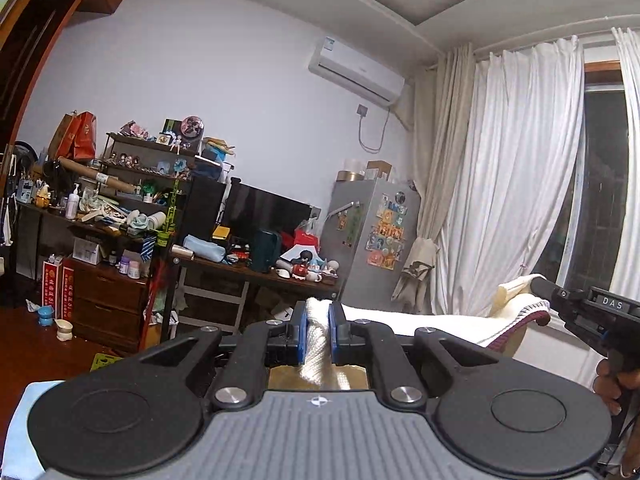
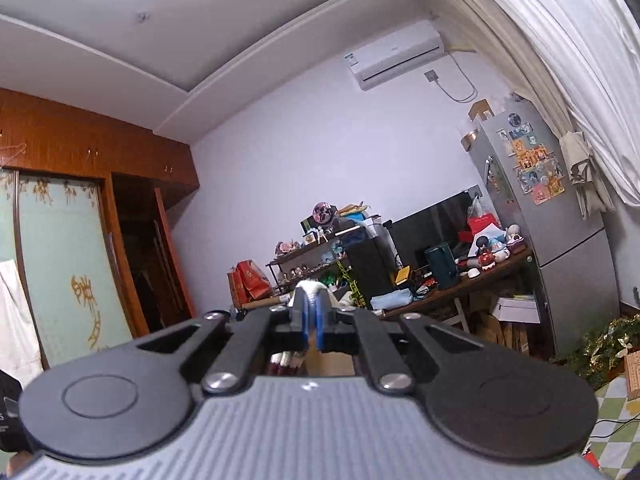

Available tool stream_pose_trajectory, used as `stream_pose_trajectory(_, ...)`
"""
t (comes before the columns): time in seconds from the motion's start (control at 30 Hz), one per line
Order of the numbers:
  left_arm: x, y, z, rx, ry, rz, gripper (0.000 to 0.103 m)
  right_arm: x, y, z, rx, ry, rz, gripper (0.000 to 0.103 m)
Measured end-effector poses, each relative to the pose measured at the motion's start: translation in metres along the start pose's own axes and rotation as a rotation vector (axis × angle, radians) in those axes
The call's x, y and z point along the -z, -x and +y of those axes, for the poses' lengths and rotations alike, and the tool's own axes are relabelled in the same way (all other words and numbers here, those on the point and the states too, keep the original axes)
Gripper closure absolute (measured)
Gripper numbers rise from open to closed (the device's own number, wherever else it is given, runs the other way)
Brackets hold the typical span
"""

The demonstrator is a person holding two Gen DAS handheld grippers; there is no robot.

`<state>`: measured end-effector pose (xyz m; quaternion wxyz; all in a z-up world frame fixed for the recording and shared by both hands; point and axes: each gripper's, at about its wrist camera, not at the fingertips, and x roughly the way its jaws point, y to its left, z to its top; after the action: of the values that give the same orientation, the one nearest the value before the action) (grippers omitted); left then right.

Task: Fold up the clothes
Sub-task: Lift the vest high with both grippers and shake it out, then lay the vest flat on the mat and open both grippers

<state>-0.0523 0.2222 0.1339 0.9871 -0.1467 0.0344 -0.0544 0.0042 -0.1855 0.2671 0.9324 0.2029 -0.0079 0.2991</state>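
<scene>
A white knitted garment (image 1: 420,322) with a dark red striped hem (image 1: 516,330) is held up in the air between both grippers. My left gripper (image 1: 318,322) is shut on a bunched white edge of it, which hangs down between the blue pads (image 1: 303,332). In the left wrist view the garment stretches right to my right gripper (image 1: 560,300), held by a hand. In the right wrist view my right gripper (image 2: 311,312) is shut on the white fabric (image 2: 311,286), with a red-striped part (image 2: 285,362) hanging below the jaws. Most of the garment is hidden under the grippers.
Ahead stand cluttered desks (image 1: 256,276) with a monitor (image 1: 266,212), a grey fridge (image 1: 372,248), white curtains (image 1: 516,168) and a window to the right. A wooden wardrobe (image 2: 80,240) is on the left. A blue cloth (image 1: 20,432) lies at lower left.
</scene>
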Motion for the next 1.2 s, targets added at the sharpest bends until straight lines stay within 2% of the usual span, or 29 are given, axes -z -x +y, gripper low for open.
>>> stream_pose_trajectory(0.1,0.014,-0.01,0.013,-0.015,0.027,0.024,0.093,0.02,-0.01,-0.005,0.012,-0.007,0.051,0.099)
stream_pose_trajectory(0.23,0.049,-0.038,0.045,-0.044,0.101,0.12,0.093,0.06,-0.039,-0.019,0.042,-0.019,0.143,0.099)
stream_pose_trajectory(0.47,0.123,-0.099,0.104,-0.145,0.155,0.307,0.093,0.167,-0.109,-0.064,0.115,-0.04,0.358,0.099)
stream_pose_trajectory(0.7,0.186,-0.17,0.164,-0.25,0.212,0.469,0.093,0.28,-0.213,-0.125,0.213,-0.053,0.552,0.099)
stream_pose_trajectory(0.8,0.199,-0.2,0.182,-0.306,0.201,0.471,0.093,0.32,-0.255,-0.144,0.255,-0.041,0.561,0.099)
stream_pose_trajectory(0.93,0.191,-0.229,0.196,-0.364,0.181,0.395,0.098,0.348,-0.302,-0.152,0.304,0.024,0.469,0.099)
stream_pose_trajectory(0.97,0.189,-0.234,0.199,-0.365,0.188,0.394,0.098,0.353,-0.312,-0.154,0.307,0.025,0.457,0.098)
stream_pose_trajectory(1.0,0.187,-0.238,0.202,-0.367,0.196,0.392,0.093,0.358,-0.322,-0.157,0.307,0.02,0.46,0.097)
stream_pose_trajectory(1.1,0.187,-0.245,0.206,-0.362,0.195,0.413,0.09,0.376,-0.346,-0.163,0.29,-0.009,0.5,0.075)
stream_pose_trajectory(1.13,0.189,-0.242,0.205,-0.357,0.184,0.423,0.085,0.379,-0.349,-0.162,0.291,0.004,0.509,0.068)
stream_pose_trajectory(1.2,0.196,-0.235,0.201,-0.345,0.169,0.442,0.078,0.385,-0.355,-0.16,0.292,0.035,0.525,0.067)
